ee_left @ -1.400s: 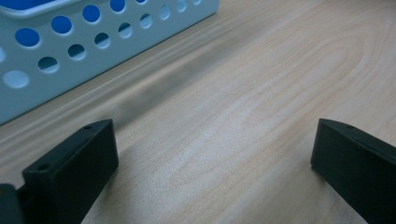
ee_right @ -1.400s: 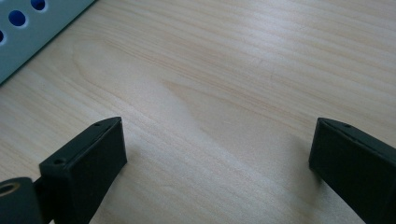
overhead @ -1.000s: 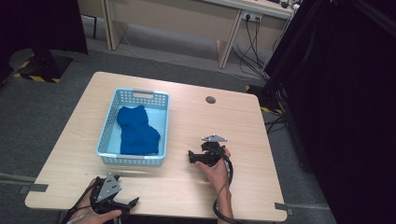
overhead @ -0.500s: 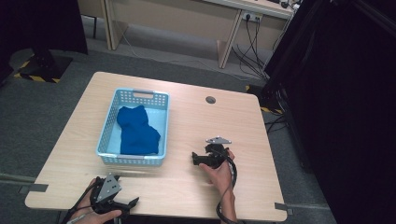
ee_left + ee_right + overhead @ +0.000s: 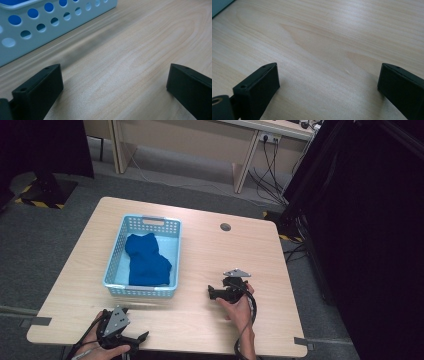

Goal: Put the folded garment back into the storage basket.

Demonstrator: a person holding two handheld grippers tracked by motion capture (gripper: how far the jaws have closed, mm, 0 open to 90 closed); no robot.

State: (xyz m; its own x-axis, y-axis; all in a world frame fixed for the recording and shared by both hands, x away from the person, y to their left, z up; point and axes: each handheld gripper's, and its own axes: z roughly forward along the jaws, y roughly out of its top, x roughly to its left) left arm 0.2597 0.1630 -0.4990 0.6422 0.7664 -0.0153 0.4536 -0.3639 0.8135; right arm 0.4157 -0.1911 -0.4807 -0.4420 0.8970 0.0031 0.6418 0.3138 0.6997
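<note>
Blue cloth (image 5: 146, 260) crumpled in perforated plastic basket (image 5: 116, 261).

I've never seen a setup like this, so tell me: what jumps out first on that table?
First, the light blue basket on the left half of the wooden table, with a crumpled deep-blue cloth inside. Then the two black hand-held tools near the front edge: the left gripper and the right gripper, both with jaws wide apart and holding nothing.
</note>
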